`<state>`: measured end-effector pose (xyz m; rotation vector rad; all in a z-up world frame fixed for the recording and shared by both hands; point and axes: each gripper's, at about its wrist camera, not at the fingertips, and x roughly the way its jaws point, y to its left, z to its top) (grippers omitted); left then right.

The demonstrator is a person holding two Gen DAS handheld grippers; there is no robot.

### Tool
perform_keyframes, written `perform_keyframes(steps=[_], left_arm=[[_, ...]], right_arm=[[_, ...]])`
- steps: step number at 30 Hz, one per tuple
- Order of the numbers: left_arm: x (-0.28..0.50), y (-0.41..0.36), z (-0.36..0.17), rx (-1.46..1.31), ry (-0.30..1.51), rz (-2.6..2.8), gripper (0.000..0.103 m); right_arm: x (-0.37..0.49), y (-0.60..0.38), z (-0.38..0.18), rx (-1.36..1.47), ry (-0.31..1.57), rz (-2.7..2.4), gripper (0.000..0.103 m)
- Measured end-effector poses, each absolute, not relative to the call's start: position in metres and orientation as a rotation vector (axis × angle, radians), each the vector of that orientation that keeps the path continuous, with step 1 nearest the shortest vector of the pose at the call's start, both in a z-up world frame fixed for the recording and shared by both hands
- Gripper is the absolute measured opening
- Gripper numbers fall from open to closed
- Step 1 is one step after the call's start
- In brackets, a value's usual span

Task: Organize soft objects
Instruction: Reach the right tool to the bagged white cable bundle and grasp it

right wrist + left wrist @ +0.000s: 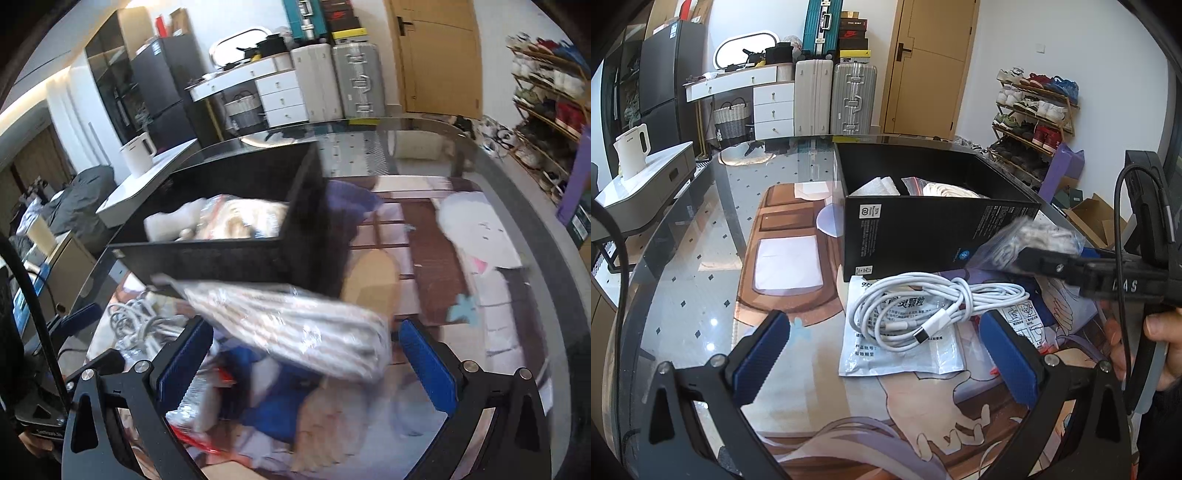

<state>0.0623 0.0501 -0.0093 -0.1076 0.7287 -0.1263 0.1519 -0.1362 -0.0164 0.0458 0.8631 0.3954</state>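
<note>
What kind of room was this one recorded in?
Most likely a lived-in home, perhaps a bedroom or entry area: a shoe rack full of sneakers, suitcases stacked by a wooden door, and a white dresser.

Both wrist views look forward, low and close over the desk (701,258), sharing the black box (923,229) (229,254).

Glass table (701,258) with printed mat (798,280), black box (923,229), white sachet (897,354).
</note>
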Motion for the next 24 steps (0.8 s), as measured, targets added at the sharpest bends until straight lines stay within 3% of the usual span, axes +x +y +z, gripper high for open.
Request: perform_keyframes(steps=[17, 24], left_arm=[[0.065, 0.050, -0.013, -0.113, 0.738, -0.125, 0.103], [0.065, 0.052, -0.015, -0.127, 0.742, -0.131, 0.103]], right_arm=[[0.159, -0.138, -0.012, -0.041, 0.852, 0.498, 0.101], [0.148, -0.127, -0.007, -0.110, 0.818, 0.545, 0.076]])
